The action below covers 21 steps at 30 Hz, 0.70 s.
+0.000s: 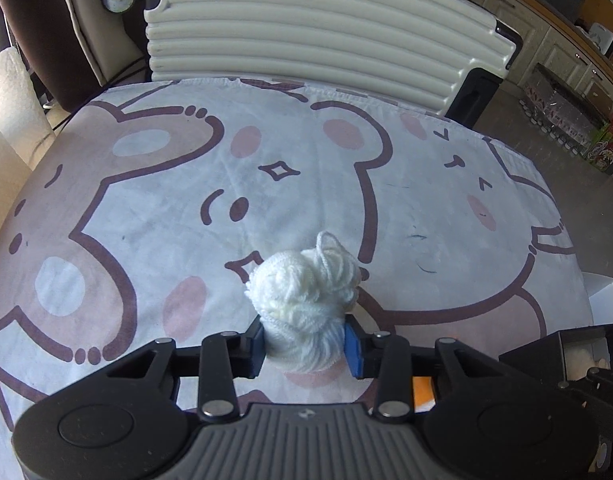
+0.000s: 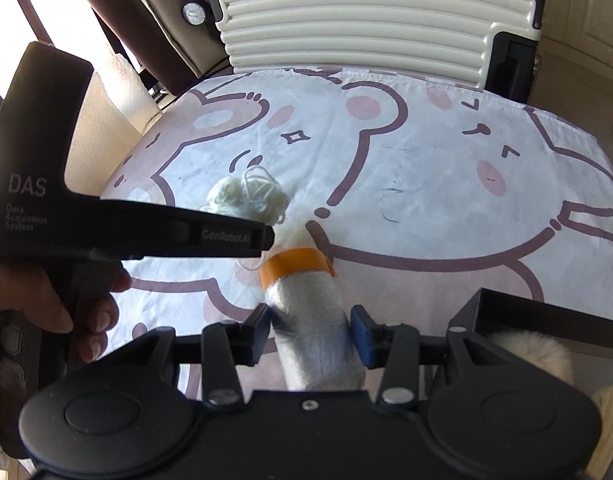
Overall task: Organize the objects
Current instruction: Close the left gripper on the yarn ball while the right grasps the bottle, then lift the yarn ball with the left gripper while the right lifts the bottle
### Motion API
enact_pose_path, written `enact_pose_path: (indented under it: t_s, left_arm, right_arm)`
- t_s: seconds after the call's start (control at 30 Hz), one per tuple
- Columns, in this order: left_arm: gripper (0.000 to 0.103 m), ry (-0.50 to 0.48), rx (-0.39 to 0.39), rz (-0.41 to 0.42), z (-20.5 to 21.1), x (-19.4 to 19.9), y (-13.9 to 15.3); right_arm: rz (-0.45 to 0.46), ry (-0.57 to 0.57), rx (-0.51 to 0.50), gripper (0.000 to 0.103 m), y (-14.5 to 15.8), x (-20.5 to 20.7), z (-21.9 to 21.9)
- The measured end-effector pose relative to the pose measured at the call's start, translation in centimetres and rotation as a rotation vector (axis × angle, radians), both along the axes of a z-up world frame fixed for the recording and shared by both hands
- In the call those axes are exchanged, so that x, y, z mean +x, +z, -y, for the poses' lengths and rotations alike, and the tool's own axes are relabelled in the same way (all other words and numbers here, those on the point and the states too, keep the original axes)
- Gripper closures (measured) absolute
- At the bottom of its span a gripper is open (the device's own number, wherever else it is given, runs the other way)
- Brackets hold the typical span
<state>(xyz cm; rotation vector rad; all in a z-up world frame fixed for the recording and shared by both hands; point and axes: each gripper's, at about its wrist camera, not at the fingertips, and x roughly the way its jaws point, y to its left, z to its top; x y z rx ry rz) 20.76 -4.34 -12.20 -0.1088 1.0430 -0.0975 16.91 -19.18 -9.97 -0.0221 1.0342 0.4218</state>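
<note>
Beside the cloth, black box (image 2: 554, 312) holds cream fluffy yarn (image 2: 534, 348).

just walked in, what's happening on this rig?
A person works two handheld tongs over a table with a cartoon bear cloth. The left tongs are shut on a white yarn skein. The right tongs sit around a plastic-wrapped white roll with an orange band. A black box sits at the right.

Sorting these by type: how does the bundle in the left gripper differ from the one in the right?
The yarn ball is a loose, fluffy clump with stray loops; the wrapped roll is a smooth cylinder. The roll has an orange band at its end; the yarn ball has none. Both are whitish, each between a gripper's pads above the cartoon-print cloth.
</note>
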Motion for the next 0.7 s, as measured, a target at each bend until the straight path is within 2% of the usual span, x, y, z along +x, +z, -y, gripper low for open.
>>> enact_pose_path:
  t_s: [0.7]
  left_arm:
    - [0.063,-0.011,0.105,0.092,-2.3,-5.8,6.4]
  right_arm:
    - [0.130,-0.174,0.032,0.058,5.5,-3.2,1.5]
